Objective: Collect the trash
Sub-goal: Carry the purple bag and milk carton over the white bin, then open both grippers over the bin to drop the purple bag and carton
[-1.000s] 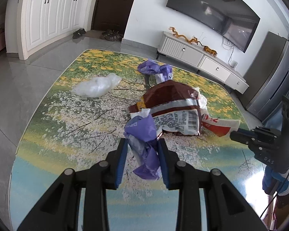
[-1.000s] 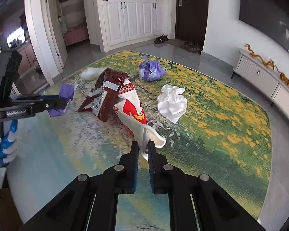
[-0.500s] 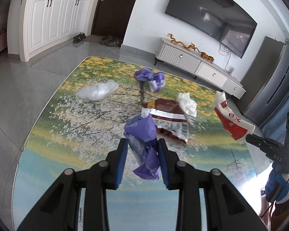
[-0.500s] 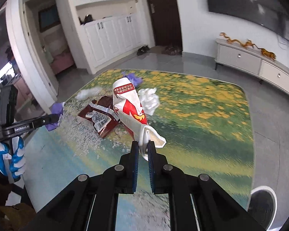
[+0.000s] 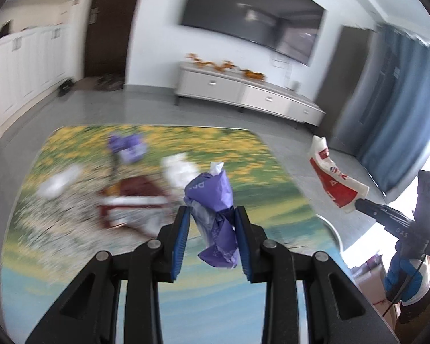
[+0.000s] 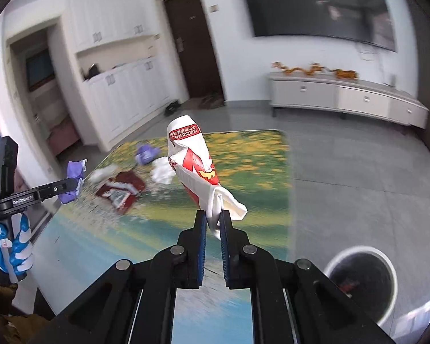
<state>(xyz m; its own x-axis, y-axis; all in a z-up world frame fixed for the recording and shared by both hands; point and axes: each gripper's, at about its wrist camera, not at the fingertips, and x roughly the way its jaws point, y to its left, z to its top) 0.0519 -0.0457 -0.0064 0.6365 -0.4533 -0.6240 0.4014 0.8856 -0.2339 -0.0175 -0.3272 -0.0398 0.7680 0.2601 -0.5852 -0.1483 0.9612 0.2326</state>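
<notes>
A crumpled purple wrapper (image 5: 215, 215) is clamped between the blue pads of the left gripper (image 5: 212, 215); the jaws are closed only as far as the wad allows, and the wrapper is held clear of the rug (image 5: 71, 272). The same gripper is seen from the right wrist view (image 6: 68, 185) at the left edge, held by a hand in a blue-and-white glove (image 6: 10, 246).

A red-and-white snack bag (image 6: 194, 166) is pinched at its white lower end by the right gripper (image 6: 213, 219), whose jaws are nearly closed on the thin film. The bag stands up and away from the fingers, off the floor. In the left wrist view the same bag (image 5: 332, 180) is seen in the air at the right.

Remaining on the rug are a dark red packet (image 6: 120, 190), a white crumpled tissue (image 6: 162, 170), a second purple wrapper (image 6: 146, 153) and a clear plastic wad (image 5: 57, 183); the left view is blurred here. A white-rimmed bin (image 6: 361, 281) with a dark liner stands on the grey tiles, below and right of the right gripper.
</notes>
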